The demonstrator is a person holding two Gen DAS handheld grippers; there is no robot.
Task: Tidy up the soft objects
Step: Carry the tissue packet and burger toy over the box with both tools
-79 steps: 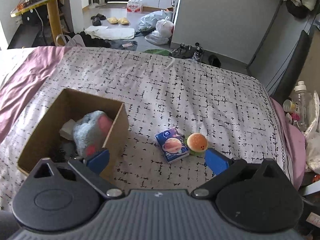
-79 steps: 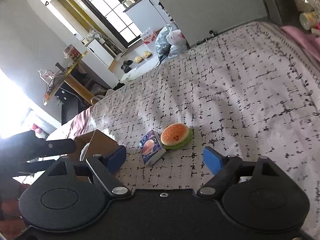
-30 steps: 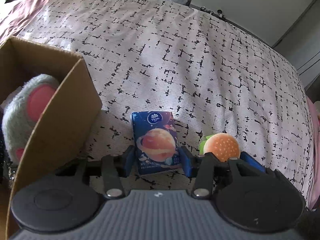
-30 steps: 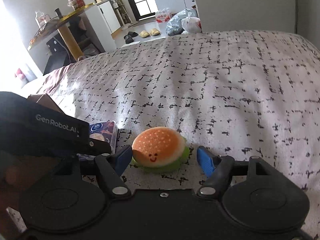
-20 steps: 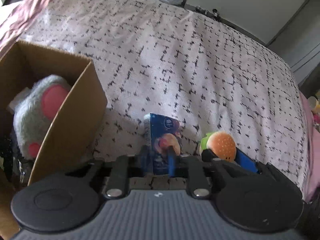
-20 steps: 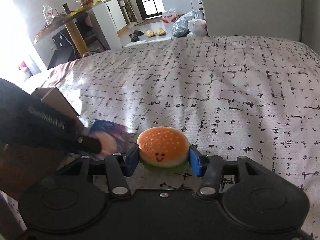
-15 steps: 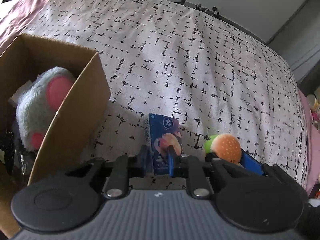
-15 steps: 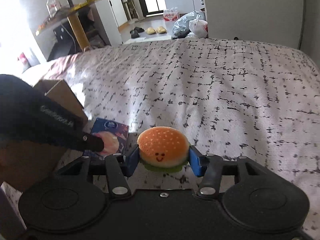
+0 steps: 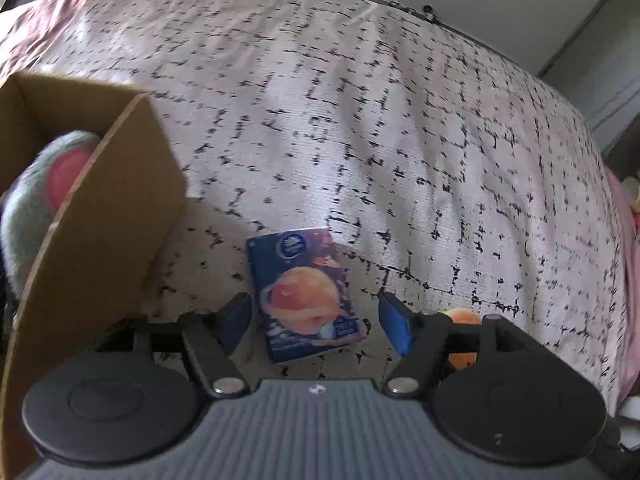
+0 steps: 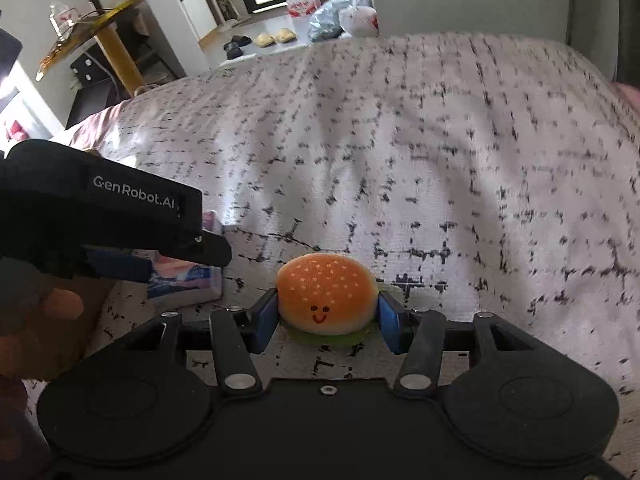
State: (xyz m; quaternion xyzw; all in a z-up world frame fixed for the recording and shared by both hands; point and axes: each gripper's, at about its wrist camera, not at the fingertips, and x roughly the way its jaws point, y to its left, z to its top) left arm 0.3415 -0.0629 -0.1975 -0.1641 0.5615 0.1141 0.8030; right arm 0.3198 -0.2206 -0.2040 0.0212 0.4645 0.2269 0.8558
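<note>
A blue tissue pack [image 9: 306, 294] with a planet picture lies flat on the patterned bedspread [image 9: 380, 120]. My left gripper [image 9: 314, 326] is open, its blue fingers on either side of the pack and apart from it. My right gripper [image 10: 328, 320] is shut on a plush hamburger [image 10: 326, 298] with a smiling face, held just above the bedspread. The burger shows partly in the left wrist view [image 9: 464, 320]. The tissue pack also shows in the right wrist view [image 10: 188, 280] under the left gripper.
An open cardboard box [image 9: 100, 216] stands at the left and holds a grey and pink plush toy [image 9: 36, 184]. Beyond the bed are a yellow table [image 10: 108, 36], slippers [image 10: 276, 38] and plastic bags [image 10: 344, 16] on the floor.
My left gripper opened and let the tissue pack fall flat on the bedspread. My right gripper stays shut on the hamburger.
</note>
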